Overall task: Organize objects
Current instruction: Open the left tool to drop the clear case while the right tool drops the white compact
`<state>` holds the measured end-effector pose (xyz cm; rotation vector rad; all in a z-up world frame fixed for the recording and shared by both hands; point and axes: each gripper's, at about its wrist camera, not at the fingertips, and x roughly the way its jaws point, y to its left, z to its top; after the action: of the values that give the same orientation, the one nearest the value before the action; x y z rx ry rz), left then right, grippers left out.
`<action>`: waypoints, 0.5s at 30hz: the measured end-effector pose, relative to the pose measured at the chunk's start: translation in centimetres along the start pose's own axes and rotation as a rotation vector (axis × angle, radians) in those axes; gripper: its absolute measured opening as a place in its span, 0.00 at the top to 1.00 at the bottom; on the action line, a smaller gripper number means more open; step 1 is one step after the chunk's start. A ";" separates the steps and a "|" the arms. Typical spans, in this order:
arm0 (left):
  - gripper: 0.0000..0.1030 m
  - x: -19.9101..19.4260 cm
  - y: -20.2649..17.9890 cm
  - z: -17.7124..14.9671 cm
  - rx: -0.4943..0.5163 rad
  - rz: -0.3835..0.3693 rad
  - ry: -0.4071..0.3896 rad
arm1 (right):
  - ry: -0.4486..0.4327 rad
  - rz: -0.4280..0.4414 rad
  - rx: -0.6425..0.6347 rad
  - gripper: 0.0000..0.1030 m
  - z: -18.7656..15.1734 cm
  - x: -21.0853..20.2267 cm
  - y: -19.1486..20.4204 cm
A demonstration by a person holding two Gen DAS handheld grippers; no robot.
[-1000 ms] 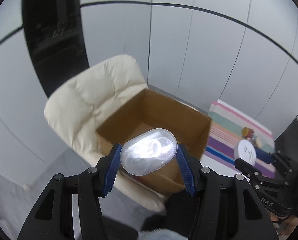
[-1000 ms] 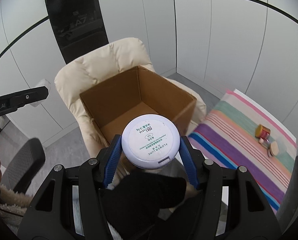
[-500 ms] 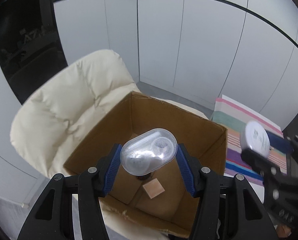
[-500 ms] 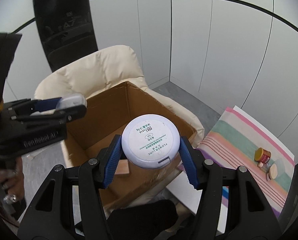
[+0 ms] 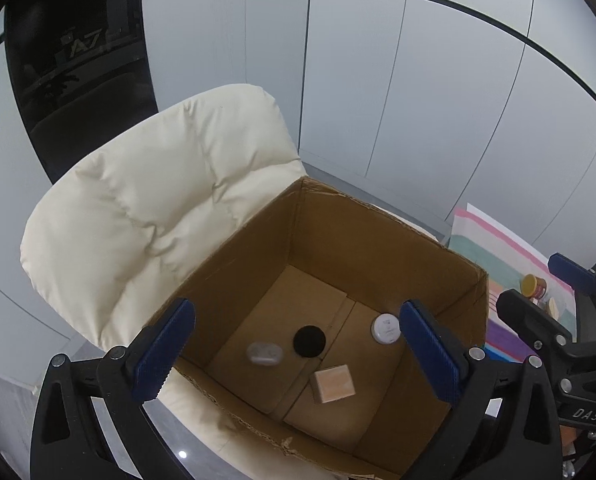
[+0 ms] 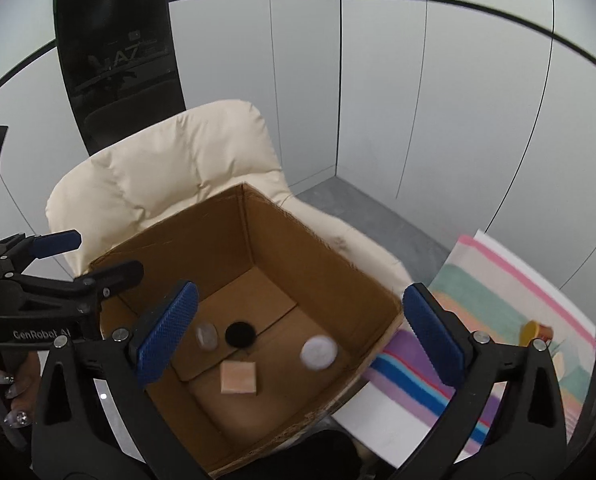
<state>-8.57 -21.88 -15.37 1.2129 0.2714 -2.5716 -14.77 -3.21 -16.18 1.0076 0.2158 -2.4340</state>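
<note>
Both grippers hang over an open cardboard box (image 5: 378, 210) (image 6: 169, 234) on a cream padded chair (image 5: 157, 200). My left gripper (image 5: 295, 312) has its jaws opening wide, with nothing between them. A clear oval case (image 5: 263, 353) (image 6: 206, 336) shows blurred low inside the box. My right gripper (image 6: 301, 292) is likewise opening and empty, and the white round tin (image 6: 318, 352) (image 5: 385, 329) lies below it in the box. A black disc (image 5: 309, 341) and a beige square block (image 5: 334, 383) lie on the box floor.
A striped cloth (image 6: 498, 292) lies right of the chair, with a small yellow-lidded jar (image 6: 536, 332) and other small items on it. A dark glass panel (image 6: 117, 60) stands behind the chair. A hand with long nails (image 6: 13, 392) holds the left gripper (image 6: 85, 256).
Both grippers moved in over the box and opened. The clear case left the left jaws and the white tin left the right jaws; both are now down inside the box.
</note>
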 end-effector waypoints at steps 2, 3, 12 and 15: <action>0.00 -0.2 -0.2 0.0 0.012 -0.001 -0.002 | 0.005 0.000 0.006 0.00 -0.3 0.0 -0.1; 0.00 -0.2 -0.2 -0.1 0.018 0.000 -0.003 | 0.008 0.000 0.007 0.00 -0.4 0.1 -0.2; 0.00 -0.4 -0.4 -0.4 0.034 0.017 0.002 | 0.023 -0.010 0.015 0.00 -0.9 -0.1 -0.6; 0.00 -0.9 0.1 -0.6 0.017 0.032 0.007 | 0.032 -0.009 0.024 0.00 -1.1 -0.2 -0.7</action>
<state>-7.55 -21.62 -15.01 1.2230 0.2295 -2.5475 -14.35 -2.14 -16.81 1.0595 0.2026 -2.4356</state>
